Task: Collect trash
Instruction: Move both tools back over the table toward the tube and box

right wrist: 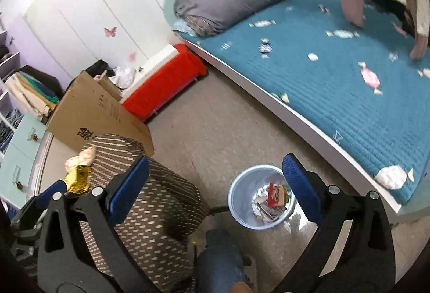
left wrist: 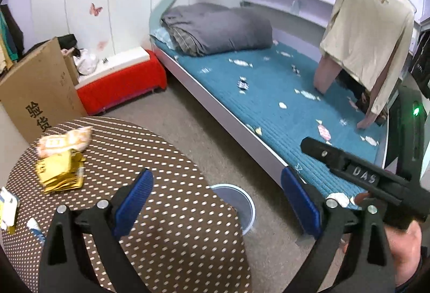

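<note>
A gold foil wrapper (left wrist: 60, 172) and an orange-white snack wrapper (left wrist: 64, 141) lie on the round brown dotted table (left wrist: 166, 212), with more wrappers (left wrist: 9, 208) at its left edge. My left gripper (left wrist: 217, 198) is open and empty above the table's right edge. A light blue trash bin (right wrist: 259, 196) on the floor holds several wrappers (right wrist: 272, 197); its rim shows beside the table in the left wrist view (left wrist: 236, 198). My right gripper (right wrist: 216, 180) is open and empty above the bin. The gold wrapper also shows in the right wrist view (right wrist: 78, 177).
A bed with a teal candy-print cover (left wrist: 268, 94) and a grey folded quilt (left wrist: 217, 29) runs along the right. A cardboard box (left wrist: 37, 94) and a red bench (left wrist: 121, 83) stand behind the table. A cream shirt (left wrist: 371, 32) hangs over the bed. My knee (right wrist: 220, 260) is below.
</note>
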Demonstrator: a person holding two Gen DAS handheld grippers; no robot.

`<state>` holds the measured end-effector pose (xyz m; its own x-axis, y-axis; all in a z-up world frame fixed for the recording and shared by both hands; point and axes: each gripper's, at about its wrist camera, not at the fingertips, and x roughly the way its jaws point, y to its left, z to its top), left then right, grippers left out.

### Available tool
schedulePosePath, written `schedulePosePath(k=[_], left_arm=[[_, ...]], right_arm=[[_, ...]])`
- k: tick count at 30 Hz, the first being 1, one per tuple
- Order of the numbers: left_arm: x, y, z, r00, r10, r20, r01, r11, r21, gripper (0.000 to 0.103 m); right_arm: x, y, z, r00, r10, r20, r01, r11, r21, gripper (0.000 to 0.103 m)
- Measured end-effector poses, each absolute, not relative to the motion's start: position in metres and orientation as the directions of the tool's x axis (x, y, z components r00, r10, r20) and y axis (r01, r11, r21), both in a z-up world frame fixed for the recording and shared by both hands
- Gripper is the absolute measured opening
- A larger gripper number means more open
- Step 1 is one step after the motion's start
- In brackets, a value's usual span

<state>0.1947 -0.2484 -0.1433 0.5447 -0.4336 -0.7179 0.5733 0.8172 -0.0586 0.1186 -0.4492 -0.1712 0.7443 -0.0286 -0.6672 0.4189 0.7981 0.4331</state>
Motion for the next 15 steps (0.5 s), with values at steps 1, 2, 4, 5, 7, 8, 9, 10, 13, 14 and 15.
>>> schedulePosePath(k=[1,2,4,5,7,8,9,10,13,14,15], left_arm=[[0.192,-0.241,-0.139,0.556,-0.434,-0.709,0.567,0.822,-0.059,0.094],[0.191,-0.234,-0.136,0.566,-0.433,-0.701,0.560,0.826,-0.058,0.094],[0.187,-0.217,-0.128,0.586,-0.429,-0.688,0.545,0.836,-0.058,0.095],[0.186,-0.209,-0.126,0.594,-0.427,-0.682,0.538,0.841,-0.059,0.095],[0.182,-0.191,-0.121,0.613,-0.420,-0.670,0.520,0.852,-0.059,0.095],[0.180,-0.183,-0.119,0.621,-0.417,-0.664,0.512,0.857,-0.059,0.095],[0.178,-0.173,-0.118,0.632,-0.411,-0.657,0.502,0.863,-0.057,0.095],[0.177,-0.164,-0.116,0.640,-0.406,-0.653,0.493,0.868,-0.057,0.095],[0.175,-0.136,-0.114,0.660,-0.392,-0.641,0.462,0.884,-0.065,0.095],[0.174,-0.128,-0.114,0.666,-0.386,-0.639,0.451,0.890,-0.067,0.095],[0.174,-0.116,-0.114,0.674,-0.376,-0.635,0.436,0.897,-0.069,0.096]], right_arm=[[0.118,-0.444,-0.165,0.750,-0.030,-0.661,0.410,0.806,0.427,0.097],[0.118,-0.436,-0.158,0.757,-0.031,-0.652,0.395,0.817,0.420,0.097],[0.118,-0.422,-0.145,0.770,-0.025,-0.638,0.363,0.839,0.405,0.097],[0.118,-0.418,-0.141,0.774,-0.021,-0.633,0.350,0.847,0.400,0.097],[0.121,-0.398,-0.130,0.784,-0.007,-0.620,0.310,0.871,0.382,0.097],[0.121,-0.391,-0.127,0.787,-0.003,-0.617,0.297,0.878,0.375,0.097],[0.123,-0.380,-0.122,0.792,0.004,-0.611,0.275,0.890,0.363,0.097],[0.123,-0.372,-0.119,0.794,0.008,-0.607,0.263,0.897,0.356,0.097],[0.129,-0.345,-0.113,0.803,0.025,-0.595,0.218,0.917,0.333,0.097],[0.132,-0.339,-0.112,0.805,0.029,-0.593,0.211,0.920,0.331,0.097],[0.134,-0.330,-0.110,0.809,0.037,-0.587,0.199,0.922,0.332,0.097]])
